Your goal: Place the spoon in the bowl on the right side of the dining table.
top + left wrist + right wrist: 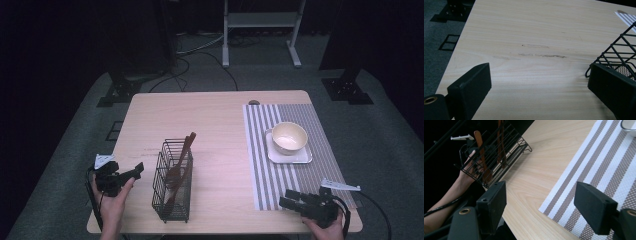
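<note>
High view: left gripper (pixel 131 172) hovers with jaws spread and empty, the wire basket (pixel 172 182) just to its right, wooden utensils (pixel 179 165) standing inside. Right gripper (pixel 290 198), jaws also spread and empty, sits over the striped mat (pixel 285 180), basket well to its left.

The tabletop (pixel 215 115) is pale wood grain with a few faint brown scuff marks. The wire basket (pixel 172 182) is black and holds dark brown wooden utensils (pixel 179 162). The placemat (pixel 300 150) shows grey-brown and white stripes. A cream bowl (pixel 289 137) sits on a white square plate (pixel 305 157). Both grippers are black.
</note>
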Demonstrator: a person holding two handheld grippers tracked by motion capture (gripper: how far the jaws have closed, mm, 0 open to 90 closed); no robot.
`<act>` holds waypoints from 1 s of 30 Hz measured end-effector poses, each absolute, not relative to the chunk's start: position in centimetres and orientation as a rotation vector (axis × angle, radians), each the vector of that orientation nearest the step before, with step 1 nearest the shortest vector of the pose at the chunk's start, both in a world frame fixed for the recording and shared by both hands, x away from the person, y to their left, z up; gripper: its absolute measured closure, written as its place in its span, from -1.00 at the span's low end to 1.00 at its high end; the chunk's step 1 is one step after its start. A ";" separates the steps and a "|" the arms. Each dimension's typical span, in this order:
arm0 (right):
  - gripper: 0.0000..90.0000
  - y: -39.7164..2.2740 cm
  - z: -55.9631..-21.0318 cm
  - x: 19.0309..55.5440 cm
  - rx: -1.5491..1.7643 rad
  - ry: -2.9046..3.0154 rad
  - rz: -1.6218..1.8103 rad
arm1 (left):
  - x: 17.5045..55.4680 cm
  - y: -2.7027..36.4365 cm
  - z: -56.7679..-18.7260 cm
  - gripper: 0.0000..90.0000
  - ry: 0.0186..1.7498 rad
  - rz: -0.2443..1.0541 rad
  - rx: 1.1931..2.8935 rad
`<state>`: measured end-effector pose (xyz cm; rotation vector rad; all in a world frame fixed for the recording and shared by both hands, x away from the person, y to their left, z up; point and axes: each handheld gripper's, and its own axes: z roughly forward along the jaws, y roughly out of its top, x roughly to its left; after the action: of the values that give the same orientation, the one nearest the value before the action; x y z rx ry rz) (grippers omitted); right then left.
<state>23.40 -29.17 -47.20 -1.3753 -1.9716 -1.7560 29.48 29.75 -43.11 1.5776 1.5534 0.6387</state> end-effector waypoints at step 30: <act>-0.45 -23.9 -42.5 25.7 -1.183 -2.151 -1.569 | 29.3 29.6 -43.0 -0.91 1.544 0.637 1.579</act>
<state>25.68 -23.87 -42.45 -1.1828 -2.1510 -1.5688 29.27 29.60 -43.01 1.5788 1.5441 0.6369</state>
